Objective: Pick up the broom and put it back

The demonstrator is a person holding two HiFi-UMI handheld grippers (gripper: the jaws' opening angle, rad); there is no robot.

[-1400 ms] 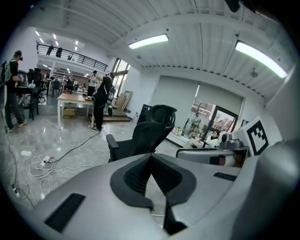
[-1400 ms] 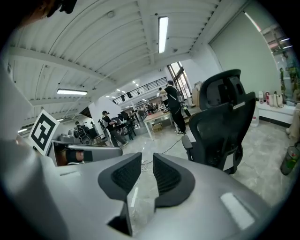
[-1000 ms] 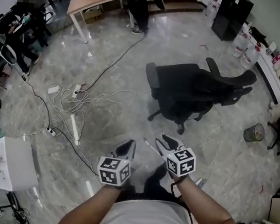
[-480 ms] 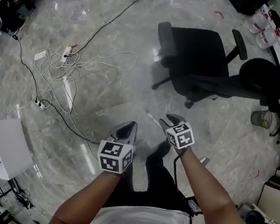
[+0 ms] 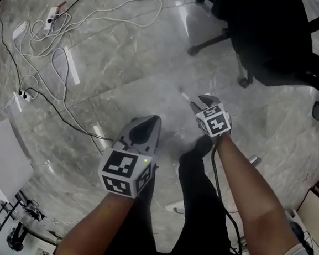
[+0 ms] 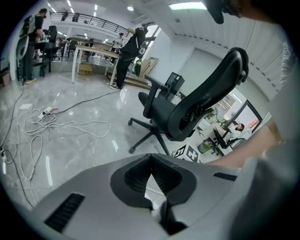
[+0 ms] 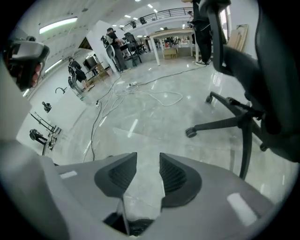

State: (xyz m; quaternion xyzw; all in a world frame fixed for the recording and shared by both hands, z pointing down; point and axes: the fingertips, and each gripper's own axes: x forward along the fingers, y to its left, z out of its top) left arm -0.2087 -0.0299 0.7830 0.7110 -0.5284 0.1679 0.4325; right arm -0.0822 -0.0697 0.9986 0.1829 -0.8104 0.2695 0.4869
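With the broom seen in no view, the left gripper closed empty and the right gripper just opened wide — empty too — the office chair could be struck by blind reaching.

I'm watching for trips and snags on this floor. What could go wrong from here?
1. Loose cables sprawl over the floor on the left; a foot might catch in them.
2. The office chair stands close ahead on the right, one caster jutting out, easy to bump.
3. No broom shows in any view, so a reach down here may find nothing.
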